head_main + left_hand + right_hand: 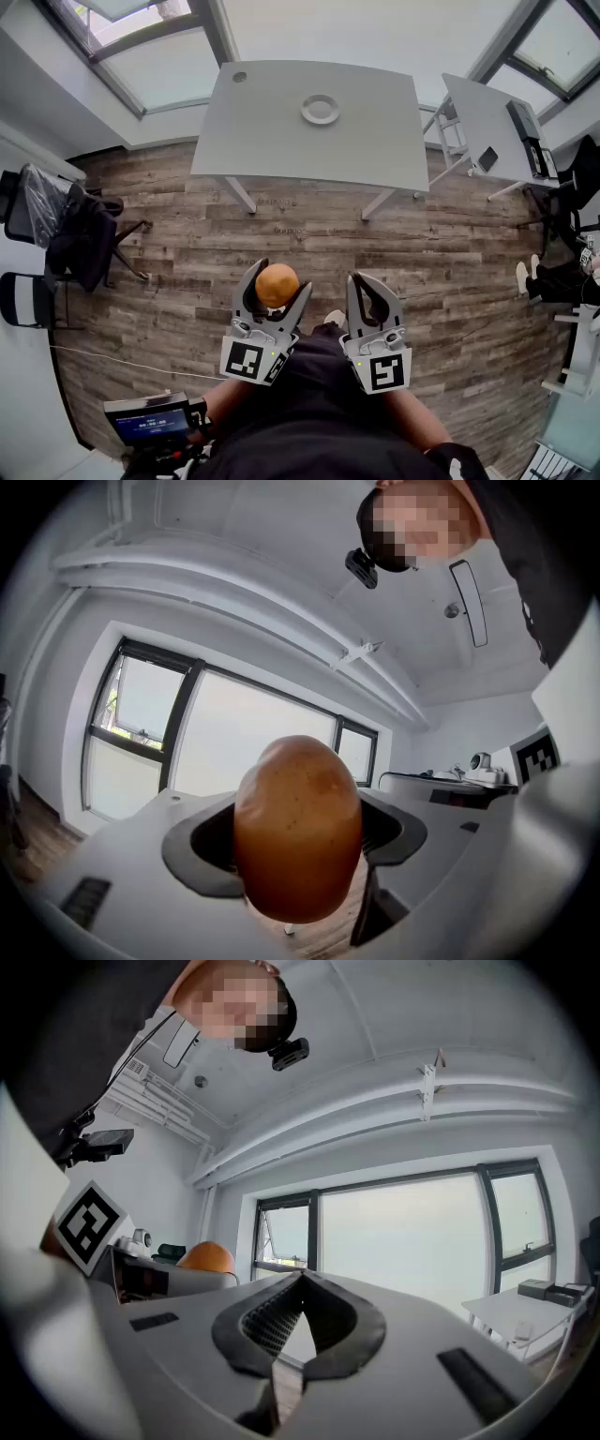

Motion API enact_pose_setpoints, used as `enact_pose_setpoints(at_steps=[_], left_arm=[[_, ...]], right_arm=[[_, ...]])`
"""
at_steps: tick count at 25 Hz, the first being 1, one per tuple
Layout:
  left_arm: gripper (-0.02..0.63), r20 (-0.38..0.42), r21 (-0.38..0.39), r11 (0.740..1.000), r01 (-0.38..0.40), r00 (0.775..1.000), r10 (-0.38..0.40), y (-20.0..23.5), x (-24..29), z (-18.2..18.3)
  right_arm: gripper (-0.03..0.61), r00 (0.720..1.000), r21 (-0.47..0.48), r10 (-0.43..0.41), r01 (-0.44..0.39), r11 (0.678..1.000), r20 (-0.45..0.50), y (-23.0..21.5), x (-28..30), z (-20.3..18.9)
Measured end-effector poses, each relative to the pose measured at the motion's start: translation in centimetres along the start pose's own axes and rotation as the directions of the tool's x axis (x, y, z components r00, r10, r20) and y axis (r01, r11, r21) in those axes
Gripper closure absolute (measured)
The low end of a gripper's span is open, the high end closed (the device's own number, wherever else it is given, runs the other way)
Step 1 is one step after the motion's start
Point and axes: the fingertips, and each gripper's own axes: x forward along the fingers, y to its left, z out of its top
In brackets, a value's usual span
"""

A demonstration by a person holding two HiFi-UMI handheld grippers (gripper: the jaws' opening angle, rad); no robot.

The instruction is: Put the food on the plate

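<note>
I see my left gripper (276, 277) (298, 829) spread wide and clamped on the orange-brown egg-shaped piece of food (277, 285) (298, 827), one dark pad pressing each flank. The piece stands upright between the jaws and pokes out above them. My right gripper (362, 281) (302, 1281) sits just beside it, its jaws pressed together at the tips with only a sliver of gap behind them. Both hang over the wood-plank floor (309, 234), short of the near edge of the grey rectangular table (262, 131). The round white plate (321, 110) lies near the middle of that table, showing only its own rim and centre, well apart from the food.
</note>
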Motion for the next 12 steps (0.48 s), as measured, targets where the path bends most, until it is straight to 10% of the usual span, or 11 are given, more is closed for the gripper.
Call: enact_pose_setpoints(at_steps=[12], left_arm=[[0.288,0.011,0.008,0.996,-0.087,0.996,0.086,2.2,-0.3,0.3]], right_arm=[[0.571,0.999,0.034,0.028,-0.026,0.999,-0.038,-0.8,-0.5,-1.0]])
